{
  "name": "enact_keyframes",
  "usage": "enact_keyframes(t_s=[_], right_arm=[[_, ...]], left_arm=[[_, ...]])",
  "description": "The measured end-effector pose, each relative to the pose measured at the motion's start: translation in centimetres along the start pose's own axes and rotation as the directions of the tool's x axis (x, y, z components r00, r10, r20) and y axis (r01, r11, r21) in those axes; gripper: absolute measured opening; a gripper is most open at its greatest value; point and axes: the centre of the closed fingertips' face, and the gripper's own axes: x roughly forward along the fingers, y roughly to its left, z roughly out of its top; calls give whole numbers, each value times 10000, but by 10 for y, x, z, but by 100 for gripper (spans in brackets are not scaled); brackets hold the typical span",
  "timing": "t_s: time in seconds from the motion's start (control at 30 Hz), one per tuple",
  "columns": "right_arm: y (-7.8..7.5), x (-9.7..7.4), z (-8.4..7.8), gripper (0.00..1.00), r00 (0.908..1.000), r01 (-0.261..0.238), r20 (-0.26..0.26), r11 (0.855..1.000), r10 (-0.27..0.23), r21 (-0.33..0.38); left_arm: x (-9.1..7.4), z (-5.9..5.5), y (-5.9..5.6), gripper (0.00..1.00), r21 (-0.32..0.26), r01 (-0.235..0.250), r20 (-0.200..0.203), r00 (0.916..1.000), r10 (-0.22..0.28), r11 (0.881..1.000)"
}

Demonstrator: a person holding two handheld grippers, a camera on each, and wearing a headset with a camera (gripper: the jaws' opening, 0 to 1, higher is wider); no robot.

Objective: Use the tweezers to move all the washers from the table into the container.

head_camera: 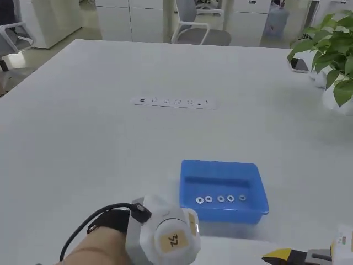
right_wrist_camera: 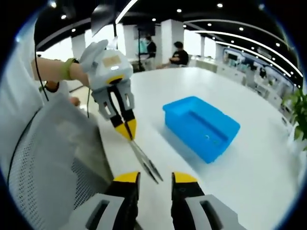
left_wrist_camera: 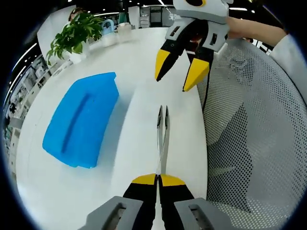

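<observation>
while left gripper (left_wrist_camera: 157, 179) pinches tweezers (left_wrist_camera: 163, 139) pointing along its jaws, right gripper (left_wrist_camera: 175, 80) gapes empty.

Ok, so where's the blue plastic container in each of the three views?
Head view: the blue plastic container sits low, just right of centre.
Left gripper view: the container lies at the left, left of the metal tweezers.
Right gripper view: the container sits right of centre.
Shared landmark: the green potted plant, beyond the container in every view.
</observation>
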Motion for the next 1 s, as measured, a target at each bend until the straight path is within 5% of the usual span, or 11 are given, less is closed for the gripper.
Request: enact_keyframes(t_s=[0.47, 1.0], right_arm=[[-9, -5, -1, 26, 9987, 440, 229, 9983, -449, 390], [-14, -6, 4, 26, 9964, 539, 605, 9955, -587, 774]], left_arm=[[1, 0, -2, 0, 273, 98, -413, 9991, -87, 9996], [0, 0, -4, 0, 104, 67, -226, 9997, -65, 9999]])
